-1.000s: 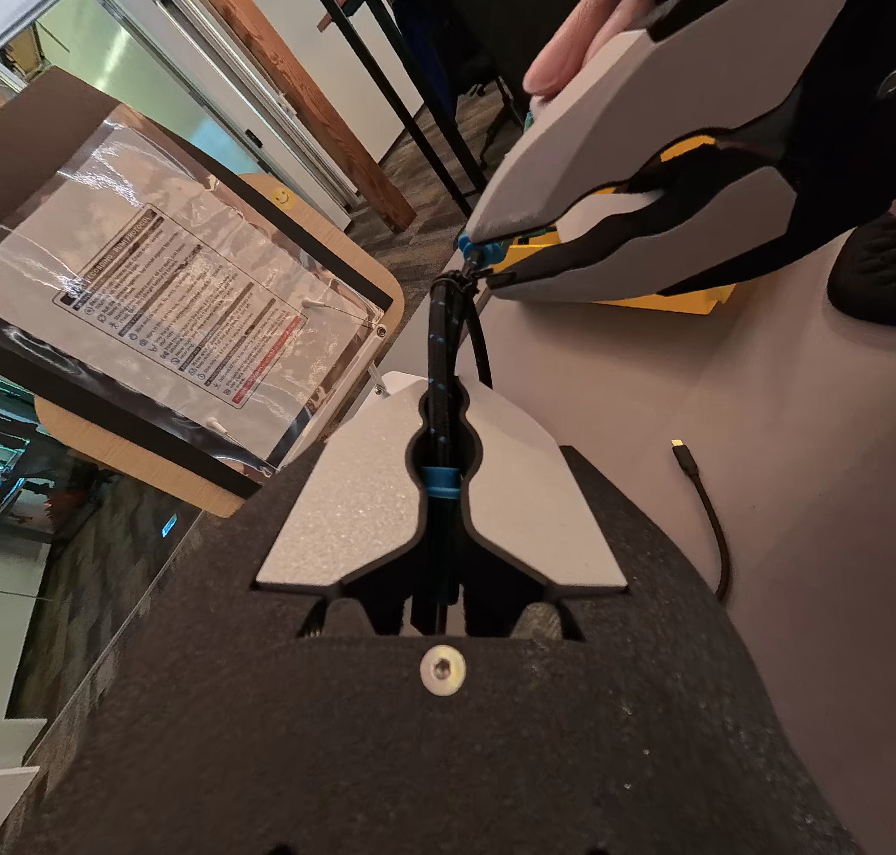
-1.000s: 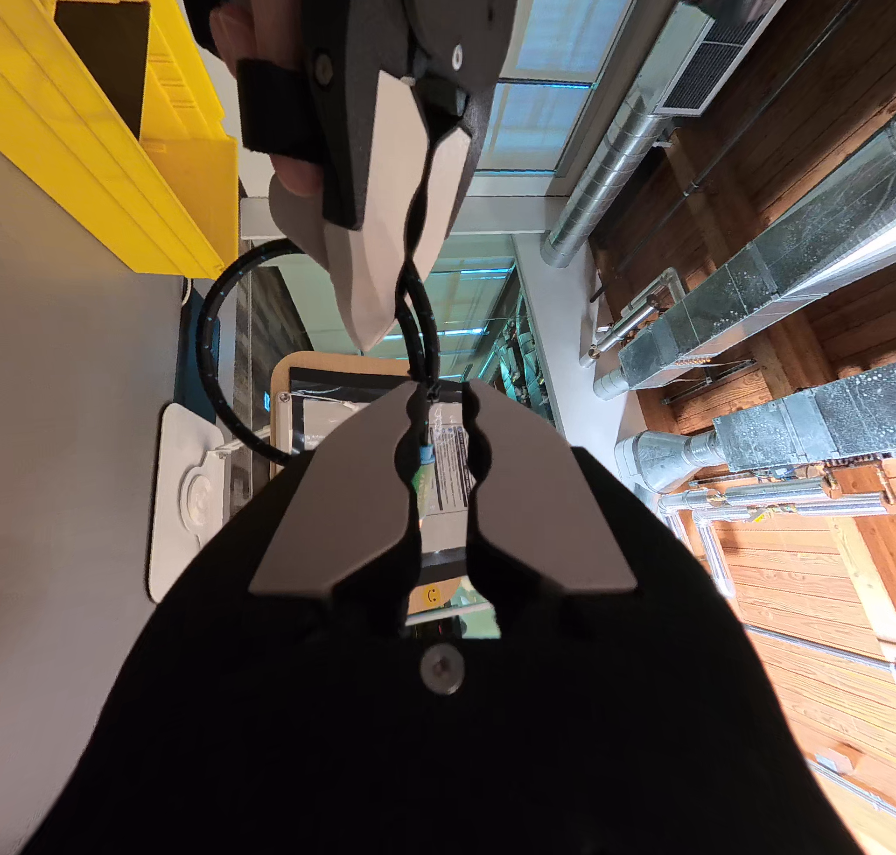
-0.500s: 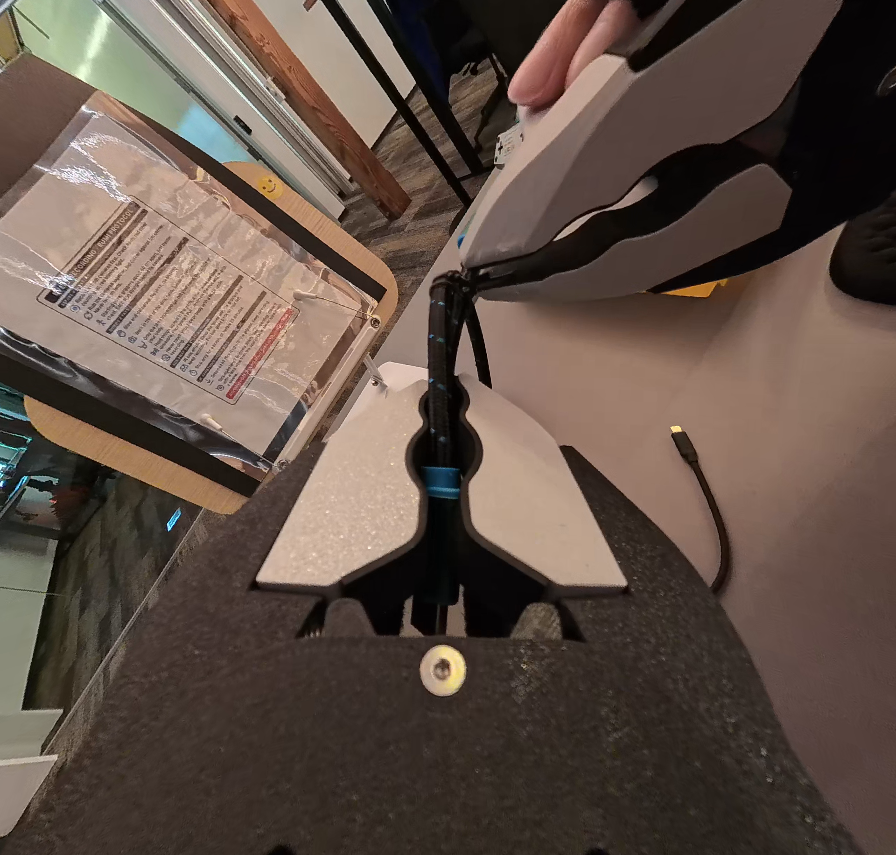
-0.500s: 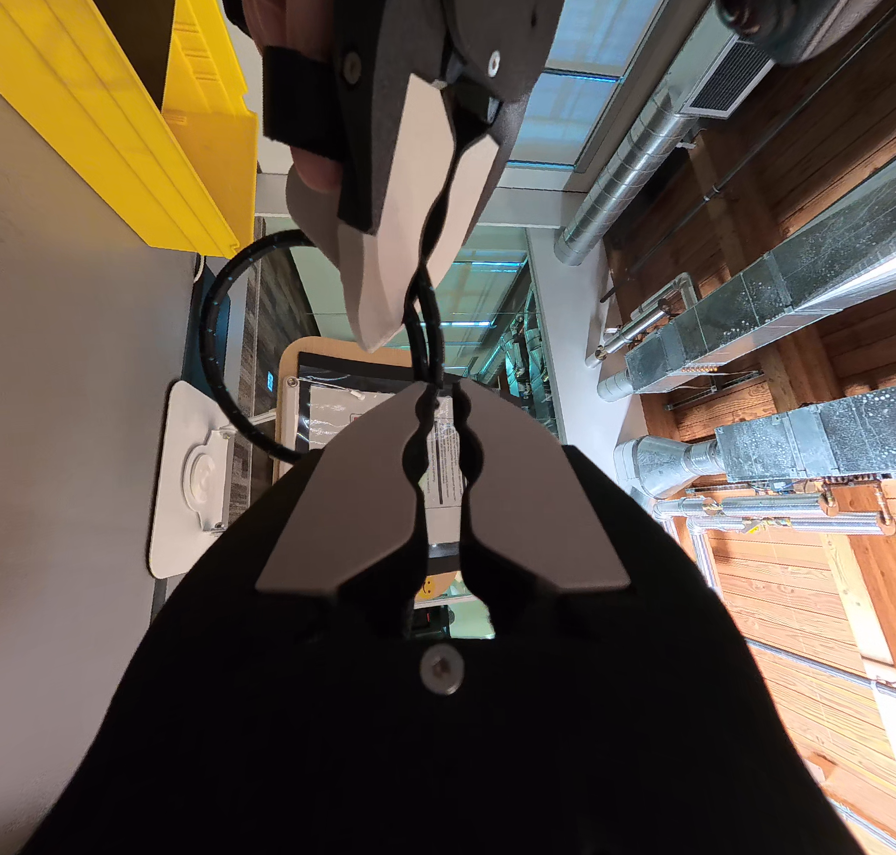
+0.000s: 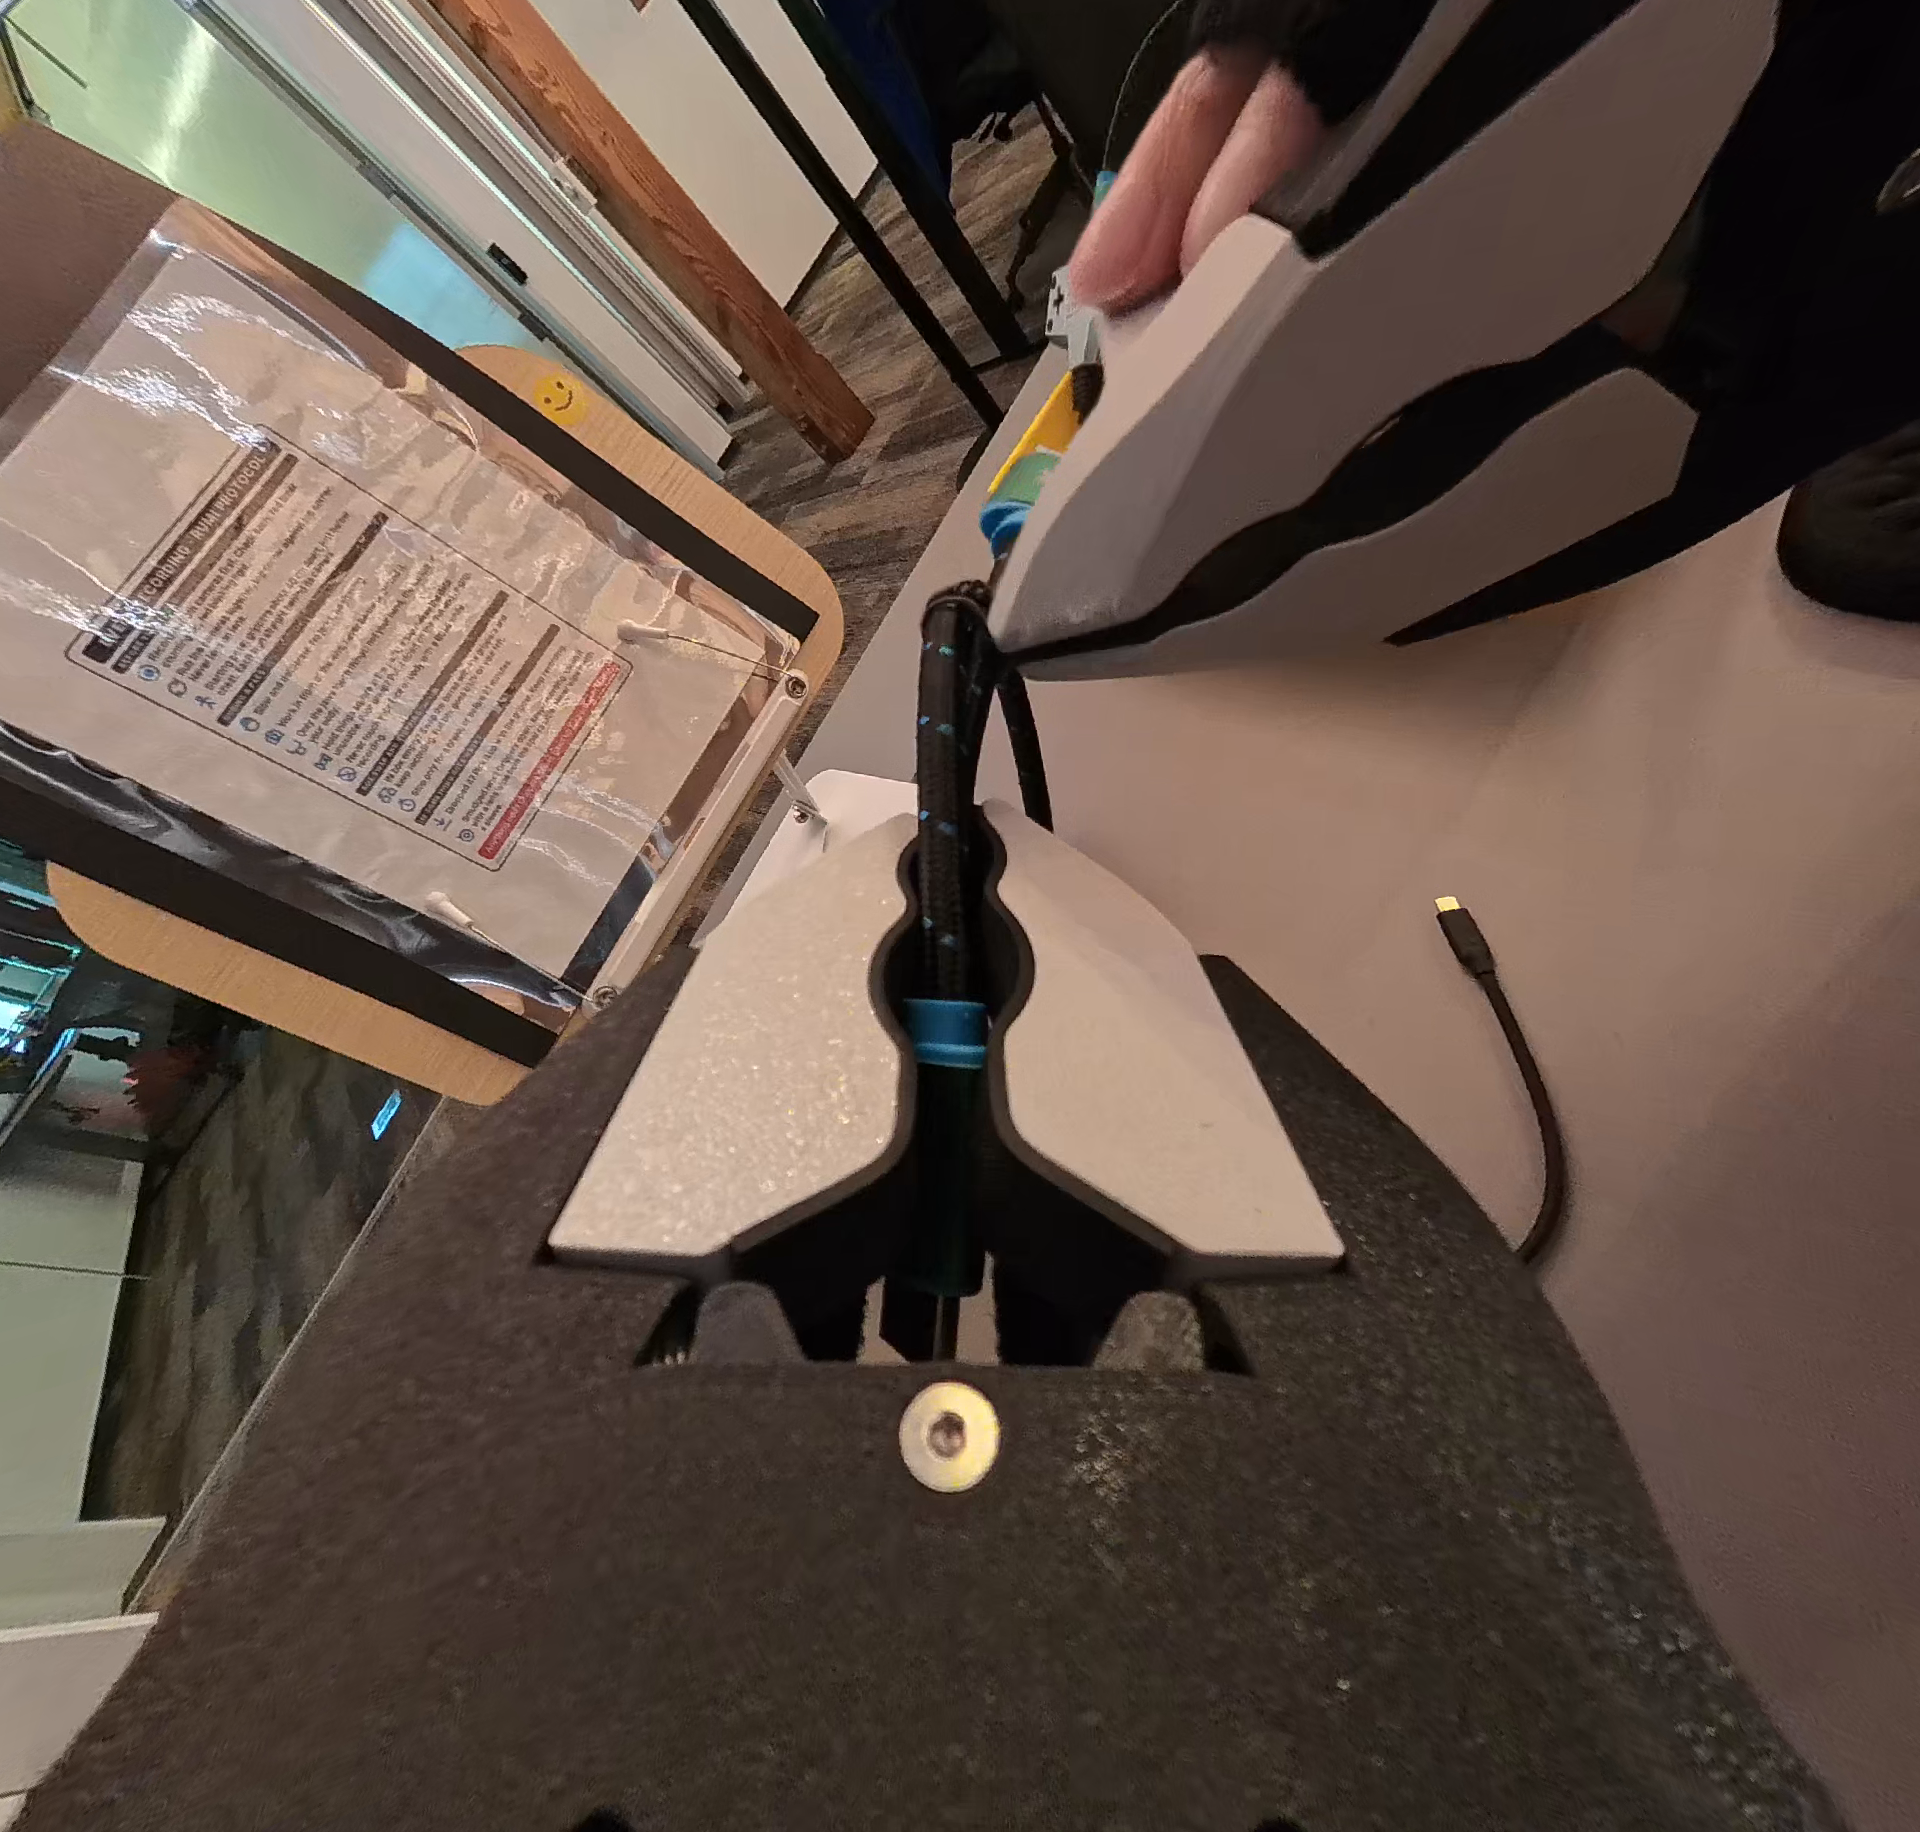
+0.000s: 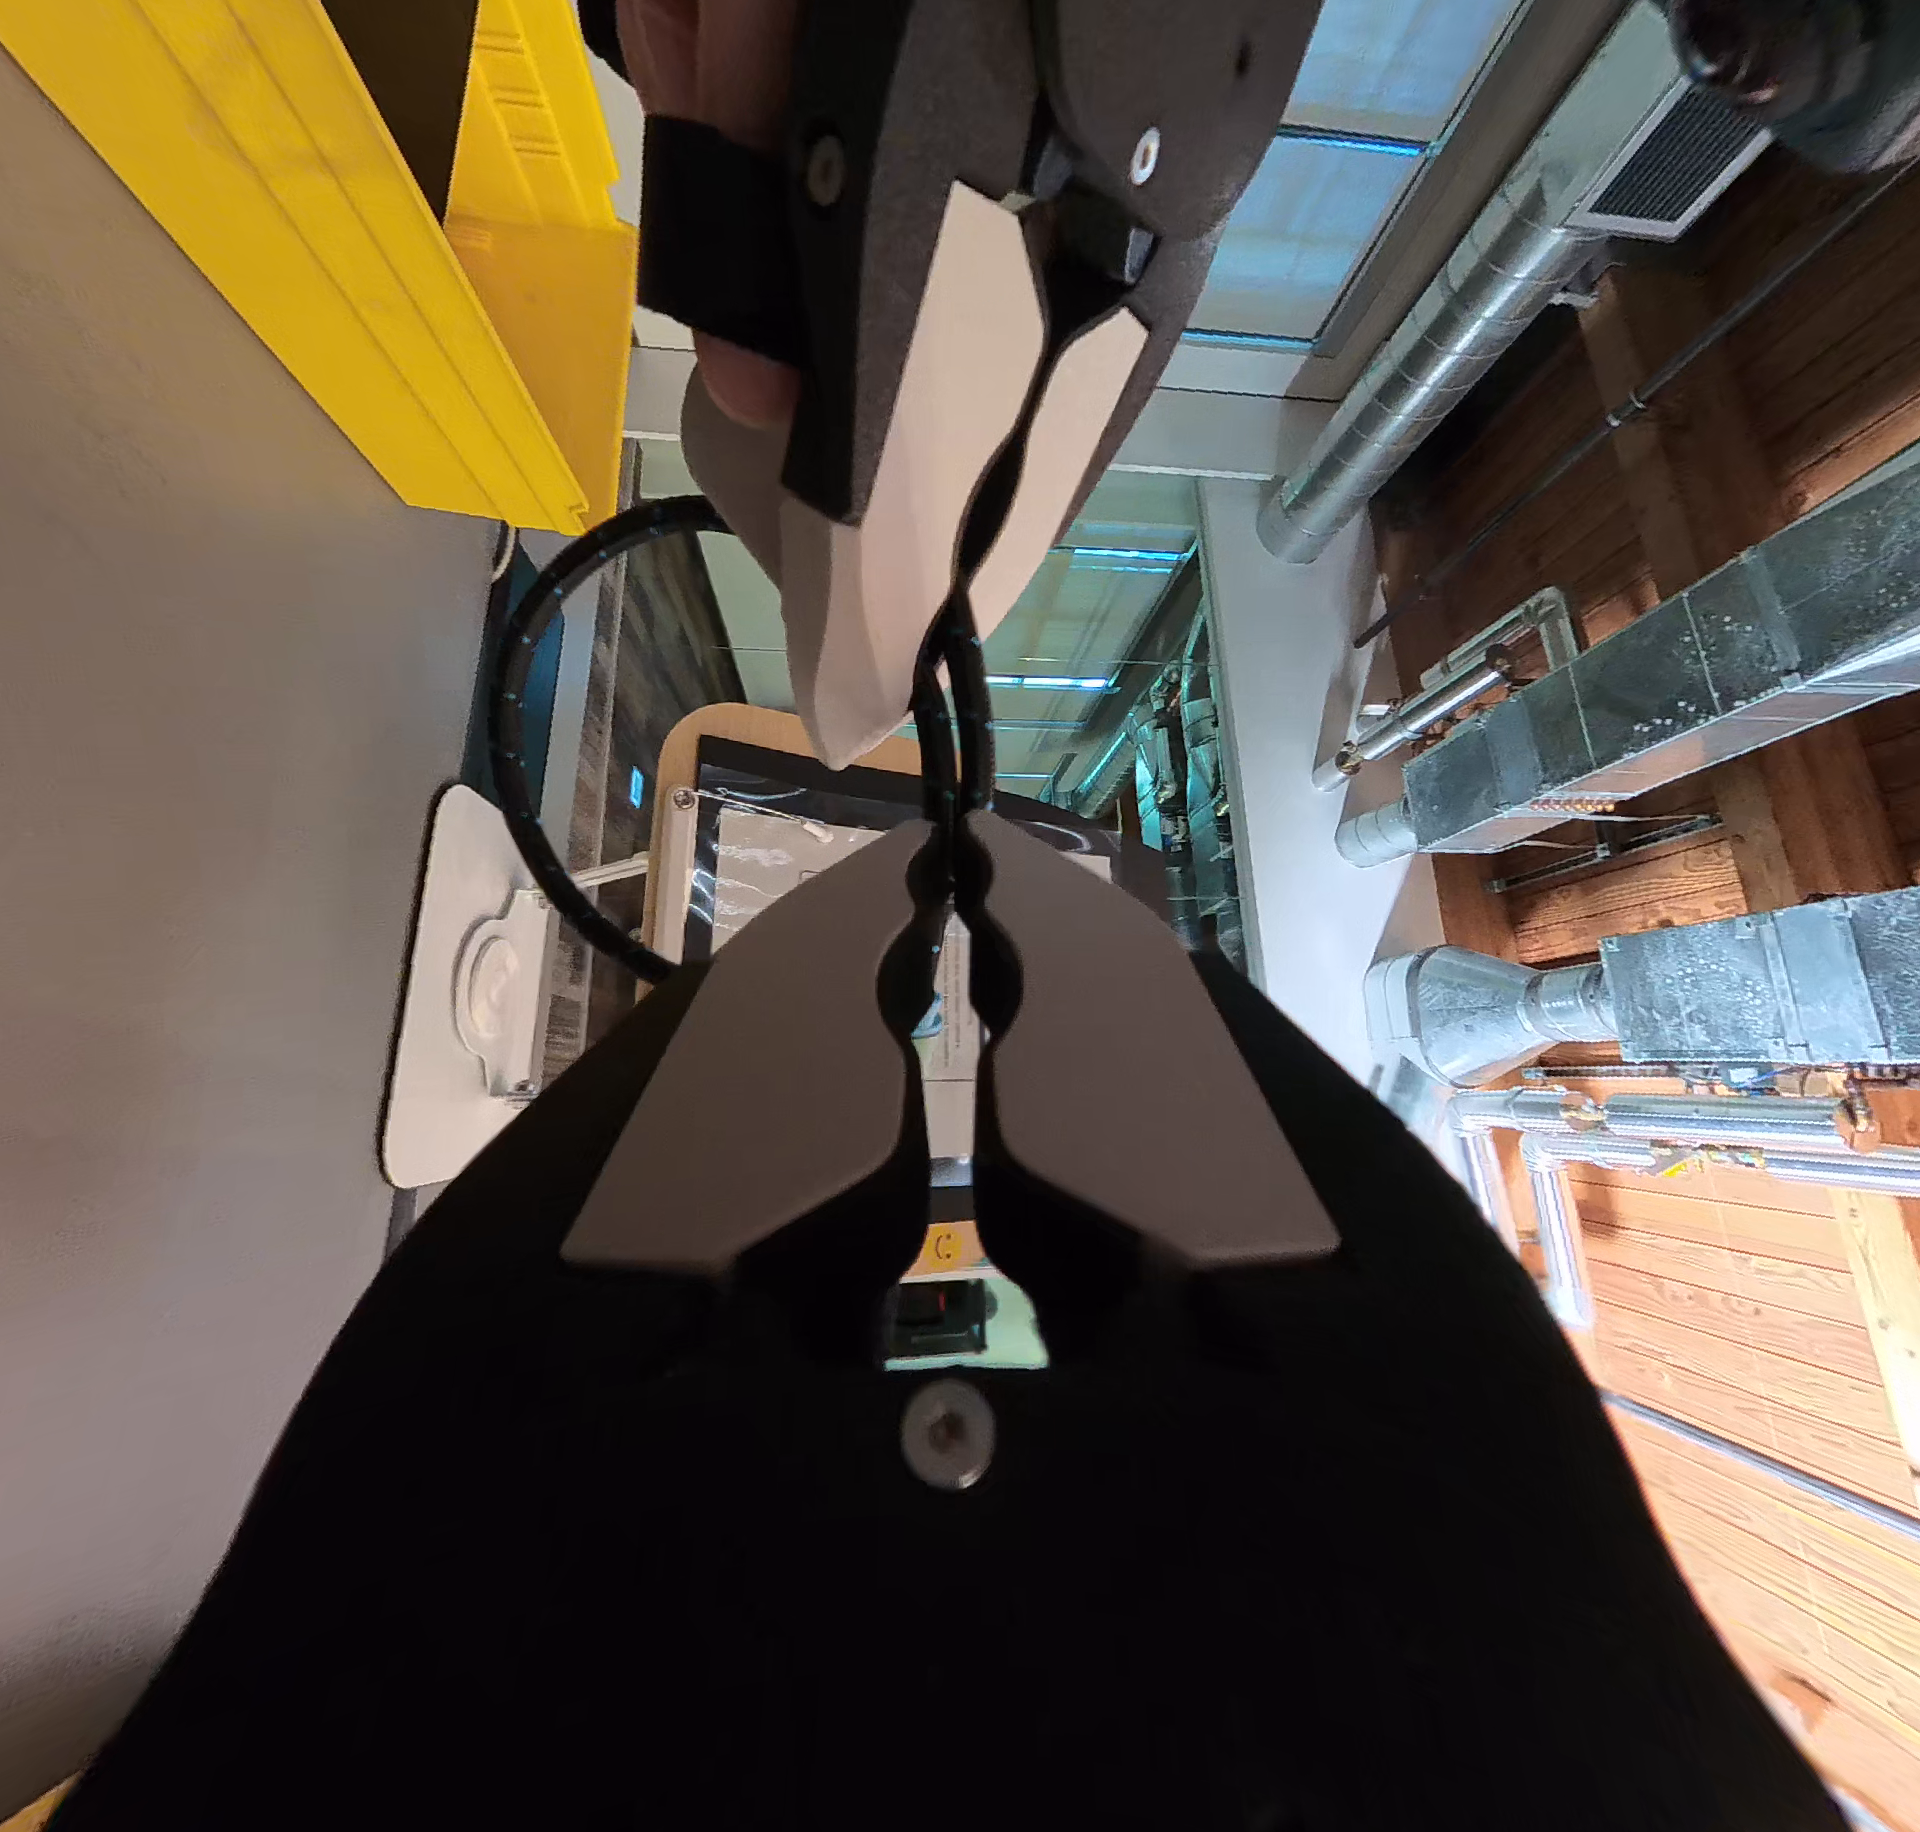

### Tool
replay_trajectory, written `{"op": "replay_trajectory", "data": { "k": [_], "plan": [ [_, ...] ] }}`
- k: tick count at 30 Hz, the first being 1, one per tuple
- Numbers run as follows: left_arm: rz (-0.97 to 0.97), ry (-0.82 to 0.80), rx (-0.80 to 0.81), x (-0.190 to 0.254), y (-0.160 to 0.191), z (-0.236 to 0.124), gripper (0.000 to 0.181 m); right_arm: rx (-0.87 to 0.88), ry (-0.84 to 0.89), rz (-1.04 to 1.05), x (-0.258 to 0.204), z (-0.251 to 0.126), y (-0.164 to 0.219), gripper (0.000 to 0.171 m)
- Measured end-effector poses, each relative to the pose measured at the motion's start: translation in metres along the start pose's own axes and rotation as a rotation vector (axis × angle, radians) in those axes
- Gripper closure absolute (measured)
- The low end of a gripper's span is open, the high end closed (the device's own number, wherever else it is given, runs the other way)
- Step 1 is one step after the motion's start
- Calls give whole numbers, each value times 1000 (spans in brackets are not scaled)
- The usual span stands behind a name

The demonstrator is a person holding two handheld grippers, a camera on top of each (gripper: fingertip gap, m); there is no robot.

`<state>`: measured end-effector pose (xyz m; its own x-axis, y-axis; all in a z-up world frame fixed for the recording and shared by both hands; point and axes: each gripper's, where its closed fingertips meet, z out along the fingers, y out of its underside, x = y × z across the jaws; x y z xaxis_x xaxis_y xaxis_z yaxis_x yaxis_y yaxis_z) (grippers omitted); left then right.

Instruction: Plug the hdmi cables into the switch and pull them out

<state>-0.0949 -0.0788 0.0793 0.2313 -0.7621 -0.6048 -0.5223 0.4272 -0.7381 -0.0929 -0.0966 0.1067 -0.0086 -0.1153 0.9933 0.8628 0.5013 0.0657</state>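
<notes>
A black braided HDMI cable (image 5: 940,722) with blue flecks and a blue band runs up between the fingers of my left gripper (image 5: 951,826), which is shut on it. The cable bends over at the top, where my right gripper (image 5: 1023,644) comes in from the upper right and is shut on the bend. In the right wrist view my right gripper (image 6: 945,832) pinches the cable (image 6: 940,733) just below the left gripper (image 6: 935,660), and a loop of it (image 6: 520,660) hangs to the left. Both are held above the grey table (image 5: 1558,847). No switch is in view.
A thin black cable with a small plug (image 5: 1496,1013) lies on the table to the right. A yellow bin (image 6: 312,172) stands on the table. A wooden sign board with a laminated sheet (image 5: 312,660) stands on a white base (image 6: 457,993) at the table's edge. My left and right fingertips are right by each other.
My right gripper's jaws have closed from partly open onto the bend of the cable. My left gripper has kept its hold on the cable.
</notes>
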Motion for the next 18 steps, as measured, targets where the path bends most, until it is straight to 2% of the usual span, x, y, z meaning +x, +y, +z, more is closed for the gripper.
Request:
{"op": "replay_trajectory", "data": {
  "k": [4,9,18],
  "plan": [
    [-4,-4,8,-1,-1,0,177,8,26,24,7,-3,-1,170],
    [-9,-7,17,-2,-2,-1,177,-4,23,77,12,-4,2,160],
    [-12,-7,19,-3,-3,-1,177,-30,-12,95,5,-1,8,162]
  ]
}}
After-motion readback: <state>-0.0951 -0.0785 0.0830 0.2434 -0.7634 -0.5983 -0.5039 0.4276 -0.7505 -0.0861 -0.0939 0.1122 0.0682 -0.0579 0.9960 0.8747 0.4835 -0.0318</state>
